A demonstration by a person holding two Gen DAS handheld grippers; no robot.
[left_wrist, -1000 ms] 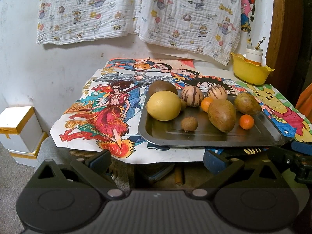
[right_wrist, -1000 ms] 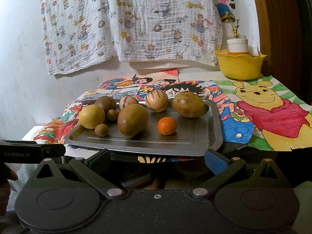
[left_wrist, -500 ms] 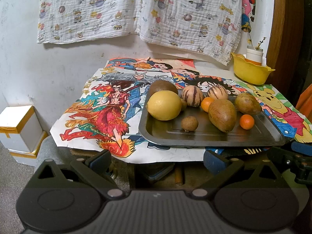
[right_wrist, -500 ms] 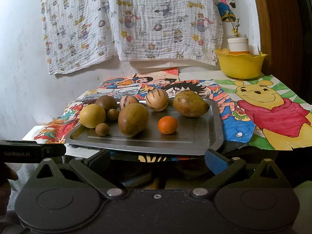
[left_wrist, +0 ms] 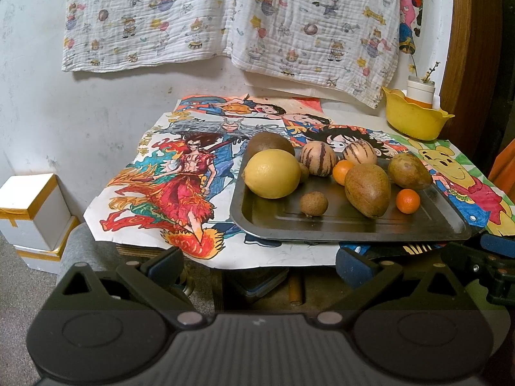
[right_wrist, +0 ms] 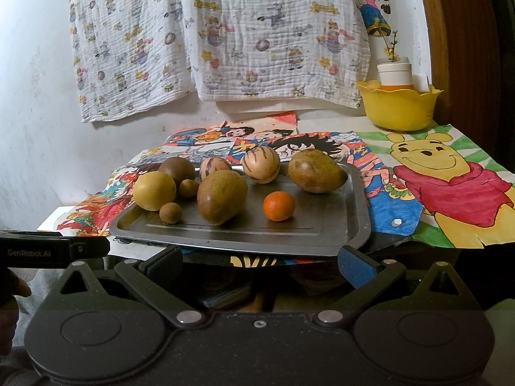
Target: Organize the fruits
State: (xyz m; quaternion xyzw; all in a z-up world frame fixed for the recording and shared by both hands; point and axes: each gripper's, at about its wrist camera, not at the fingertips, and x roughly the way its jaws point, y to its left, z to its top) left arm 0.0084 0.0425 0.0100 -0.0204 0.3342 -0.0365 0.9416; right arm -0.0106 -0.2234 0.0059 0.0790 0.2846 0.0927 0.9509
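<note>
1. The patterned cloth (left_wrist: 231, 22) hangs on the white wall behind the desk (left_wrist: 309, 255), its lower edge above the far side of the desk
2. The desk is covered with coloured cartoon drawings (left_wrist: 180, 189), among them a yellow bear in a red shirt (right_wrist: 450, 177) at the right end
3. The metal tray (right_wrist: 322, 225) sits on the drawings at the near edge of the desk, and all the fruit lies in it
4. The left gripper (left_wrist: 257, 262) hangs below and in front of the desk edge, its fingers (left_wrist: 352, 262) spread wide and holding nothing
5. The right gripper (right_wrist: 259, 263) is just before the tray's near rim, fingers likewise wide apart and empty
6. The yellow bowl (right_wrist: 399, 109) stands at the far right corner of the desk with a white jar (right_wrist: 394, 75) in it
7. The lemon (left_wrist: 272, 173) lies at the tray's left end, touching a brown round fruit (left_wrist: 270, 143) behind it
8. Two brownish mangoes: the near mango (right_wrist: 222, 196) at mid-tray, the far mango (right_wrist: 313, 170) toward the right rear
9. Two striped melons (right_wrist: 260, 164) sit side by side along the back rim
10. The tangerine (right_wrist: 278, 206) lies alone on bare tray between the mangoes; a second one (left_wrist: 342, 172) shows in the left view behind the near mango
11. A small brown fruit (right_wrist: 170, 213) sits just beside the lemon at the front, another (right_wrist: 189, 188) behind it
</note>
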